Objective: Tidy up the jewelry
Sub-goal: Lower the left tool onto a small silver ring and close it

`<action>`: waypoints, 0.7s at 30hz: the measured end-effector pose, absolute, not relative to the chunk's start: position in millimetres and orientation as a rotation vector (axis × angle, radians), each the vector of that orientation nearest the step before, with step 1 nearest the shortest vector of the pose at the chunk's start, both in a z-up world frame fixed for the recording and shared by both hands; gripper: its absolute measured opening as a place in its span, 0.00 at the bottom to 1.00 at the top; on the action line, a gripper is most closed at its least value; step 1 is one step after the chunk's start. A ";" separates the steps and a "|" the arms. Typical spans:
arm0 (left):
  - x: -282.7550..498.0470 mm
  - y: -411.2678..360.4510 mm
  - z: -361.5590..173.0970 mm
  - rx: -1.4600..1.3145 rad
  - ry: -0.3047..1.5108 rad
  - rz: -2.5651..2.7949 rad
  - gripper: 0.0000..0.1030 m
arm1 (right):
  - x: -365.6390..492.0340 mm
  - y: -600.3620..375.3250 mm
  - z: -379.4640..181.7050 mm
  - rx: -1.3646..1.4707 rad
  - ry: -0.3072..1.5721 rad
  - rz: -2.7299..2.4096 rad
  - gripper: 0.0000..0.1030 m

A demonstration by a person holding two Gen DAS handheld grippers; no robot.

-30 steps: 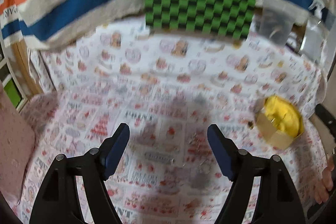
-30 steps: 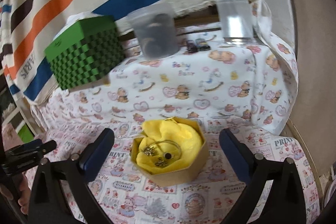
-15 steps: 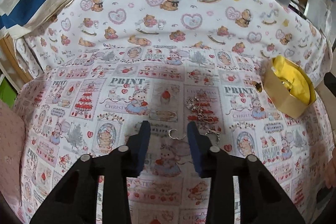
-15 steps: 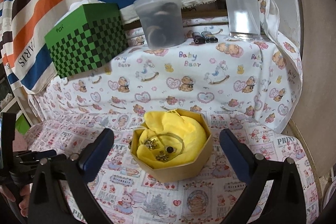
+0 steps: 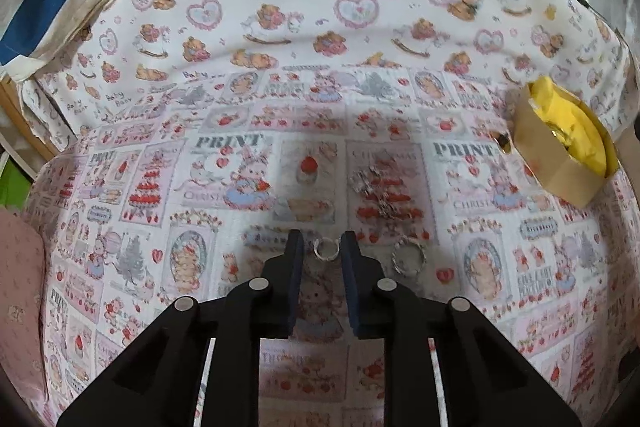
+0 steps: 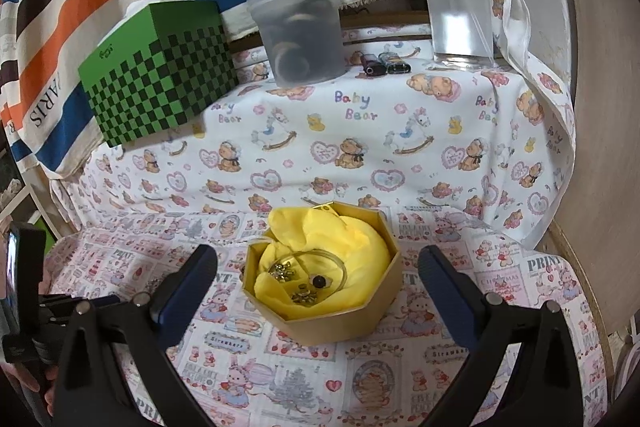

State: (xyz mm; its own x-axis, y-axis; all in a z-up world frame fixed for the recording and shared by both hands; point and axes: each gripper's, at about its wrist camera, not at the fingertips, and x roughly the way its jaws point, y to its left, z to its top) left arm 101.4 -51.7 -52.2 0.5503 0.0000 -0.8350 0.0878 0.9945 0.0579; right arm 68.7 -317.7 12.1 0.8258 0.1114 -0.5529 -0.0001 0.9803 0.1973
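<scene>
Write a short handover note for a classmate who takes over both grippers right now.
Left gripper: jaws narrowed around a small silver ring on the cloth; whether they touch it cannot be told.
Right gripper: open, empty, in front of the gold box.
Things: a larger ring and a silver chain lie loose on the cloth.
Done: several pieces already sit on the box's yellow lining.
Left: box the two rings and the chain.

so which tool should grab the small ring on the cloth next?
Left. The left tool already brackets the small ring, jaws nearly closed. The right tool sits wide open around the gold box.
</scene>
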 end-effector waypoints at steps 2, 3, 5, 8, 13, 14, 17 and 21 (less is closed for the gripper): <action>105.0 -49.2 -51.1 0.084 0.990 -0.050 0.12 | 69.0 -317.9 12.0 0.194 0.599 0.059 0.97; 105.5 -46.5 -49.9 0.065 0.990 -0.057 0.10 | 68.9 -317.7 12.1 0.194 0.599 0.058 0.97; 104.0 -39.4 -43.8 0.015 0.972 -0.071 0.10 | 68.8 -317.8 12.0 0.195 0.600 0.058 0.97; 100.8 -34.2 -38.7 -0.017 0.958 -0.076 0.10 | 69.1 -317.7 11.7 0.194 0.600 0.056 0.97; 101.6 -40.5 -44.3 0.000 0.997 -0.075 0.10 | 71.4 -317.1 9.0 0.188 0.613 0.052 0.97; 102.4 -42.3 -46.6 0.007 1.007 -0.071 0.10 | 71.6 -317.1 8.8 0.187 0.614 0.051 0.97; 104.0 -44.6 -49.4 0.019 1.012 -0.055 0.10 | 71.6 -317.1 8.9 0.186 0.613 0.049 0.97; 105.1 -46.3 -51.1 0.018 1.010 -0.054 0.10 | 72.0 -317.2 8.7 0.184 0.616 0.045 0.97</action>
State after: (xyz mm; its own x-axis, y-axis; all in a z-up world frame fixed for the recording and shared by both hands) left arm 105.1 -46.3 -51.1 0.5306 -0.0369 -0.8468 0.0534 0.9985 -0.0101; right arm 72.0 -317.2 8.7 0.8160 0.0968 -0.5699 0.0126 0.9826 0.1850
